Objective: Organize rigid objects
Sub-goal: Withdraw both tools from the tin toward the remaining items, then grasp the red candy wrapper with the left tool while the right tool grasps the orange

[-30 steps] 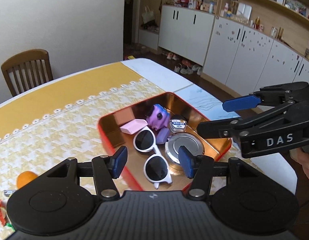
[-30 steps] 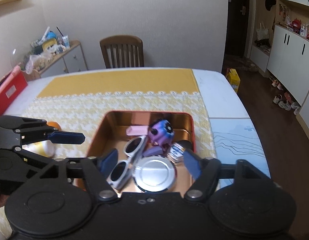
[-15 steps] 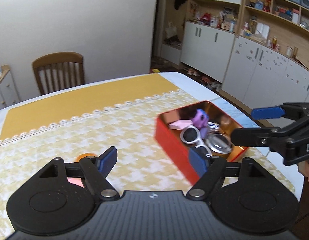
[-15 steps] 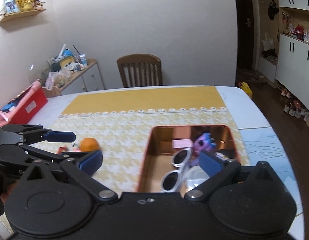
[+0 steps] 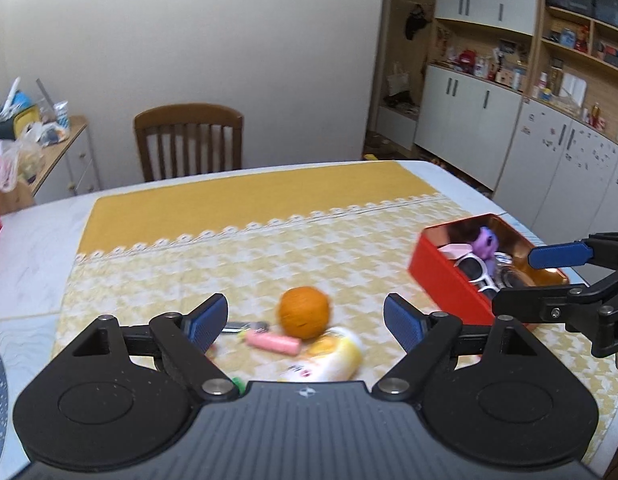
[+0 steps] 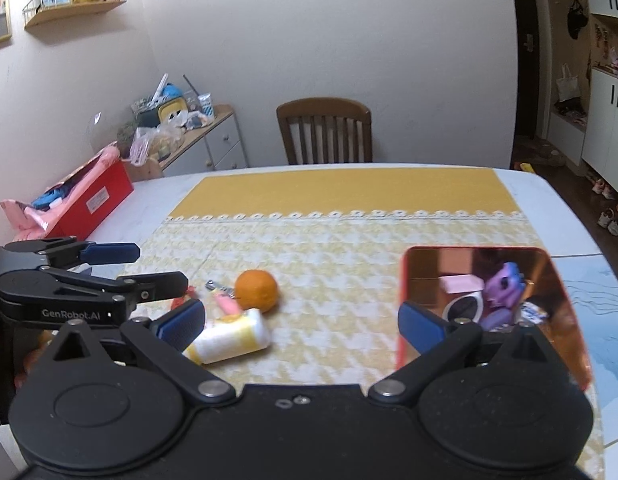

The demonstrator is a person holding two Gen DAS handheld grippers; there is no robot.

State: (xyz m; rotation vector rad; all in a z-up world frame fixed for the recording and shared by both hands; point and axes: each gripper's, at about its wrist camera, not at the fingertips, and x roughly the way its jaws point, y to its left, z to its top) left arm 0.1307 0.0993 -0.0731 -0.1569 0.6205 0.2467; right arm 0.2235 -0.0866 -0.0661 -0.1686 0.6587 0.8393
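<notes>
On the table [image 6: 165,200], a yellow cloth [image 6: 349,192] with a white lace band and a checked lower part covers most of the top. Behind the far edge stands a wooden chair [image 6: 325,132], and at the table's left edge lies a red box [image 6: 97,204] with pink stuff on it.

Toward the right on the cloth sits the red tin [image 5: 445,280], open, its inside shiny copper. In it lie white sunglasses [image 5: 475,268], a purple toy [image 5: 487,242] and a pink block [image 6: 461,283], close together; other small things in it are too blurred to name.

Well apart from the tin, nearer the middle, a small group lies loose on the cloth: a yellow and white bottle [image 6: 233,338] on its side, an orange [image 6: 256,291] just behind it and touching or nearly so, a pink stick [image 5: 273,342] beside the orange, and a small metal clip [image 6: 219,288] next to that.

The left gripper [image 5: 305,322] hangs over this group with its jaws spread; they have just been opening, with nothing pinched, and the orange and bottle show in the gap. The right gripper [image 6: 301,322] has jaws spread very wide, having just been opening too, and holds nothing; its right finger stands over the tin's near left corner, its left finger [image 6: 181,324] by the bottle
</notes>
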